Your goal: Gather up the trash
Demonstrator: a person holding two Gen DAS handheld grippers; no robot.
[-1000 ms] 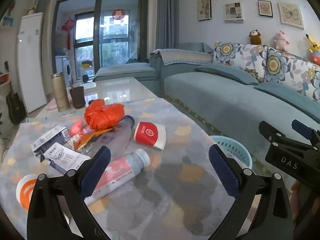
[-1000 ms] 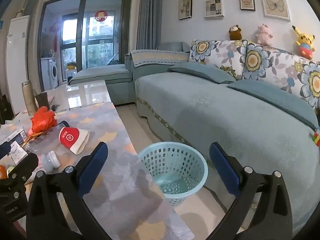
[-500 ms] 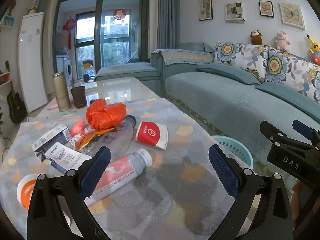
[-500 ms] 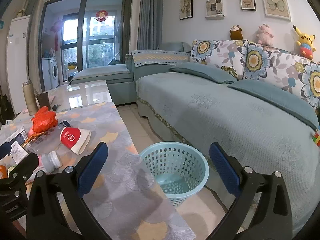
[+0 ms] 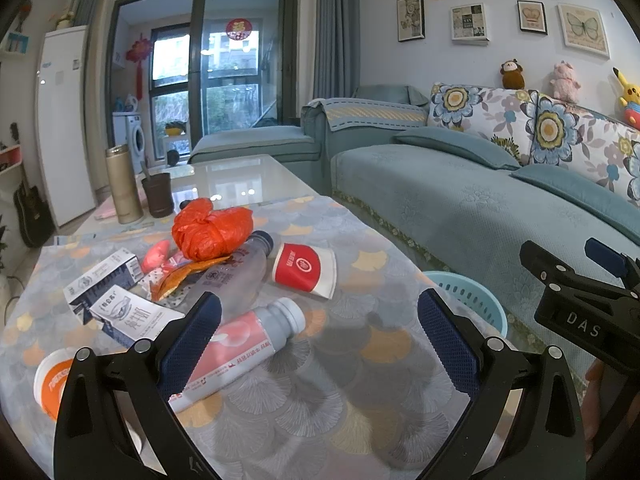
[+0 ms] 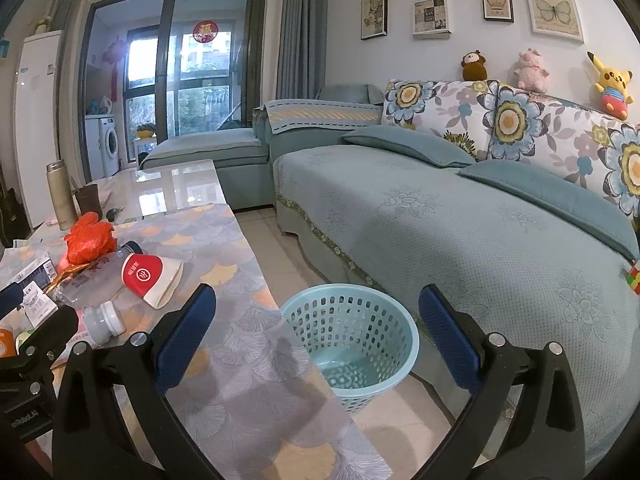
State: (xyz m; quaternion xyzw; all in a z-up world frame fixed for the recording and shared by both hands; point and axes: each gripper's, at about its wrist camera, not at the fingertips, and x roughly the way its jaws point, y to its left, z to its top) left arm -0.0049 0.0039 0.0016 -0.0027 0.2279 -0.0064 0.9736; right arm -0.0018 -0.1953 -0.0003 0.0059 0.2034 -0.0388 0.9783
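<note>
Trash lies on the patterned table (image 5: 360,360): an orange plastic bag (image 5: 210,230), a clear bottle (image 5: 236,272), a red-and-white paper cup (image 5: 306,268), a pink-label bottle (image 5: 240,348), small cartons (image 5: 120,300) and an orange lid (image 5: 54,376). My left gripper (image 5: 318,340) is open and empty above the table, just right of the pink bottle. My right gripper (image 6: 316,334) is open and empty, over the table's right edge. A light blue basket (image 6: 352,340) stands on the floor beside the table, seen between the right fingers; its rim shows in the left view (image 5: 468,296).
A gold flask (image 5: 122,184) and a dark cup (image 5: 158,196) stand at the table's far left. A teal sofa (image 6: 460,220) runs along the right behind the basket. The right gripper shows at the left view's right edge (image 5: 580,304).
Both grippers have edged slightly forward and lower over the table; the trash looks a little closer. Nothing was grasped or moved.
</note>
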